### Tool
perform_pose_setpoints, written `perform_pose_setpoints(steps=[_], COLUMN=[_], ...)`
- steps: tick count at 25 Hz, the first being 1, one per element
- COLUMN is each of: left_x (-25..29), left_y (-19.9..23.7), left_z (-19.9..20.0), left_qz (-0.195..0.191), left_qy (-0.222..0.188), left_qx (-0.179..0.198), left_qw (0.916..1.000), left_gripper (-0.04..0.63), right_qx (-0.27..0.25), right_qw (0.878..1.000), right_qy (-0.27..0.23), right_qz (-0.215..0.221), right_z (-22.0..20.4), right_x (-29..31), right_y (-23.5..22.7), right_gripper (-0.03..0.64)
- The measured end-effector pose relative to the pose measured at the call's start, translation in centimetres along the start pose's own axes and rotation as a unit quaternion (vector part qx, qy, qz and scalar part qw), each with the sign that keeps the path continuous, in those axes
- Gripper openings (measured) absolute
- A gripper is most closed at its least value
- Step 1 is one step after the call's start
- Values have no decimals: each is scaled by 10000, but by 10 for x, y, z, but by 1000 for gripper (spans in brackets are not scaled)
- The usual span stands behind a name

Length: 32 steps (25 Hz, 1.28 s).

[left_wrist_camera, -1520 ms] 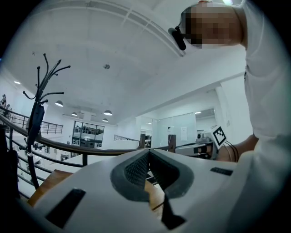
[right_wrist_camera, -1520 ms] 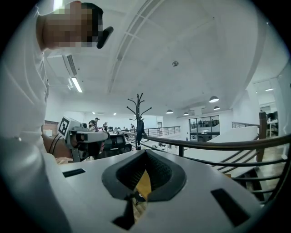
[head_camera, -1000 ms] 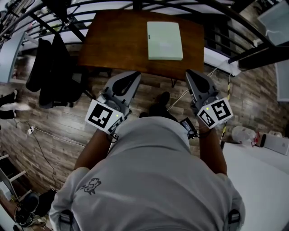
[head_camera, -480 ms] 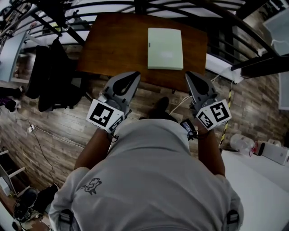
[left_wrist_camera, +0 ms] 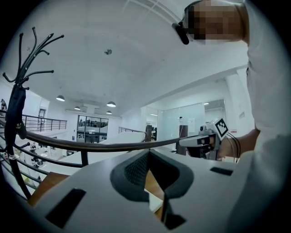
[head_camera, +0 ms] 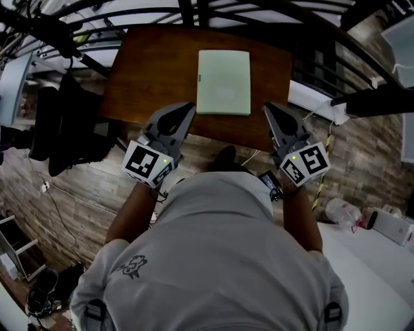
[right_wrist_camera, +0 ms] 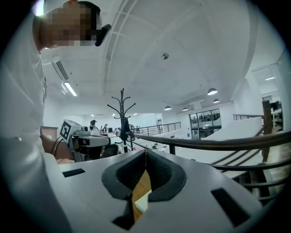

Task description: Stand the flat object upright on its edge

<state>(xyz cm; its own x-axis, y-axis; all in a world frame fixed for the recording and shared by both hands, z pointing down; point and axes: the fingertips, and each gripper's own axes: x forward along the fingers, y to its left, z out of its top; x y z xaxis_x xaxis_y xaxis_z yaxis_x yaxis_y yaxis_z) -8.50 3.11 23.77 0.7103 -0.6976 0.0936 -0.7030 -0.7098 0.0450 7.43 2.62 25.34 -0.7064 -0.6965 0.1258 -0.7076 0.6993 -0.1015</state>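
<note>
A pale green flat object (head_camera: 223,82) lies flat on the brown wooden table (head_camera: 149,71), near its middle. My left gripper (head_camera: 188,106) is shut with nothing in it, its tips over the table's near edge just left of the object. My right gripper (head_camera: 267,107) is shut too and holds nothing, with its tips at the near edge right of the object. In the left gripper view the jaws (left_wrist_camera: 148,153) meet, and a sliver of the pale object (left_wrist_camera: 154,205) shows below them. The right gripper view shows its jaws (right_wrist_camera: 145,153) closed over table wood (right_wrist_camera: 142,184).
A coat stand with dark clothes (head_camera: 65,123) is left of the table. A dark curved railing (head_camera: 194,13) runs behind it. A white surface (head_camera: 375,258) lies at the lower right, and the wood-plank floor (head_camera: 84,187) is below. The person's body fills the lower head view.
Both grippers have come forward to the table's near edge. The table and the pale object now sit lower and closer between the two grippers. Both stay shut.
</note>
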Motion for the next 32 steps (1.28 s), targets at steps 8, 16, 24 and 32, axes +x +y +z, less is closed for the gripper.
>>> perform_pose_setpoints(steps=[8, 16, 24, 32], left_x=[59, 96, 120, 141], left_y=[20, 43, 80, 108], left_z=[-12, -23, -41, -66], left_qz=[318, 305, 246, 113], left_qy=[184, 364, 601, 790], left_qx=[10, -93, -383, -738], left_qw=[9993, 9988, 9972, 9941], left_gripper=[12, 12, 12, 13], right_qx=[50, 265, 610, 964], right_qw=[9995, 9990, 9966, 9918], right_qy=[172, 278, 508, 832], right_qz=[261, 247, 200, 121], right_z=[-8, -17, -33, -62], right_x=[4, 33, 70, 107], right_y=[-61, -103, -129, -143], right_gripper=[34, 34, 35, 35])
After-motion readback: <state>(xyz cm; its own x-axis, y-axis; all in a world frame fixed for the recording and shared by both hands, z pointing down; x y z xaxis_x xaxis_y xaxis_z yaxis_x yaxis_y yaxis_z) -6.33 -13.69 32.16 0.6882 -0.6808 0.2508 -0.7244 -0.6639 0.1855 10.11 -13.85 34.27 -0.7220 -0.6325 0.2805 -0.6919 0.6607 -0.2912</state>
